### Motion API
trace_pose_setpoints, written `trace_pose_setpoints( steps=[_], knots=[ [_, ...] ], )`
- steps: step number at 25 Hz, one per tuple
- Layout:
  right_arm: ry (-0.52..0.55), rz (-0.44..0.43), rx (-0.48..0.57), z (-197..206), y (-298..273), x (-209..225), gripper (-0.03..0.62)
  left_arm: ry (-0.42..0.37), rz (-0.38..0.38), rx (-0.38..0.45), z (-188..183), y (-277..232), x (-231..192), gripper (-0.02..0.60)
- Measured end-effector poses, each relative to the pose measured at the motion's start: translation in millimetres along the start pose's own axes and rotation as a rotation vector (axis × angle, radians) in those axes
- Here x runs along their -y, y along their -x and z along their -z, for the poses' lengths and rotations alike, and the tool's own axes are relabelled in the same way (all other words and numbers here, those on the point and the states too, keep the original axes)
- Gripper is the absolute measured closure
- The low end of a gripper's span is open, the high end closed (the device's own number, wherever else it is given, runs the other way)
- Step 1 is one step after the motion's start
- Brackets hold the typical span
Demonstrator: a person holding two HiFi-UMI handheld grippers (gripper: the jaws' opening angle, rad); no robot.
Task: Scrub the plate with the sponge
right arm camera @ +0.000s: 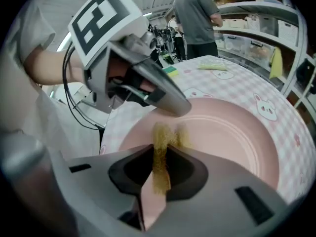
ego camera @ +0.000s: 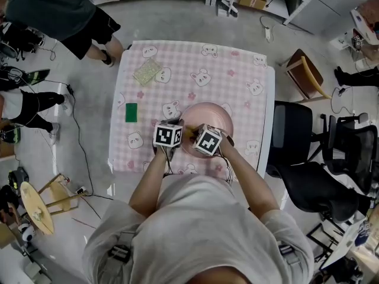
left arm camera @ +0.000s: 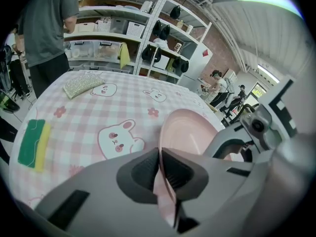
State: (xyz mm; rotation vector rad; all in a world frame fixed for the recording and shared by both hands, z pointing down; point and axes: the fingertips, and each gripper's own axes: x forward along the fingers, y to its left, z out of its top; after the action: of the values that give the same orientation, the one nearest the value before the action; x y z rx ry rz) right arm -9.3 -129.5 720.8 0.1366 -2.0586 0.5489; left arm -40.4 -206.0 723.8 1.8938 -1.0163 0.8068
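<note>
Bystander: a person in a dark grey shirt and black shorts [ego camera: 59,10] stands at the upper left of the head view, just off the table's far corner.
Table: white table [ego camera: 269,129] under a pink checked cloth with rabbit print [ego camera: 237,76], centre of the head view.
Spare sponge: a green-and-yellow rectangular sponge [ego camera: 131,112] lies flat near the cloth's left edge, well apart from both grippers; it shows at the lower left of the left gripper view.
Cloth pad: a glittery pale-green cloth [ego camera: 146,71] lies at the upper left of the table, apart from the spare sponge.
Left gripper: the left gripper [left arm camera: 161,164] has its fingers clamped on the rim of the plate. In the head view its marker cube sits at the plate's left edge.
Plate: the round pink plate [ego camera: 210,116] is at the near centre of the table, held at its left rim. Whether it rests flat or is tipped cannot be told.
Right gripper: the right gripper [right arm camera: 159,164] has its fingers closed on a thin gold scouring pad [right arm camera: 160,147], low centre in the right gripper view.
Pad contact: the scouring pad's free end lies against the plate's inner face, just beside the left gripper's finger.
Chair: a black office chair [ego camera: 308,158] stands at the right of the head view, beside the table's right edge.
</note>
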Motion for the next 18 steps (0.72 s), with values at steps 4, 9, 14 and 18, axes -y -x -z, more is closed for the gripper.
trace_pose_setpoints(
  steps=[4, 9, 14, 18],
  knots=[
    [0.067, -0.047, -0.059, 18, -4, -23, 0.525, 0.008, -0.003, 0.000, 2, -1, -2, 0.554],
    [0.067, -0.039, -0.078, 39, -2, -33, 0.525, 0.010, 0.001, 0.004, 4, -1, -2, 0.554],
    [0.005, -0.016, -0.066, 64, 8, -24, 0.525, 0.014, 0.005, 0.004, 6, -1, -2, 0.554],
    [-0.062, 0.008, -0.060, 80, 19, -7, 0.526, 0.032, 0.007, 0.001, 8, 0, -4, 0.554]
  ],
)
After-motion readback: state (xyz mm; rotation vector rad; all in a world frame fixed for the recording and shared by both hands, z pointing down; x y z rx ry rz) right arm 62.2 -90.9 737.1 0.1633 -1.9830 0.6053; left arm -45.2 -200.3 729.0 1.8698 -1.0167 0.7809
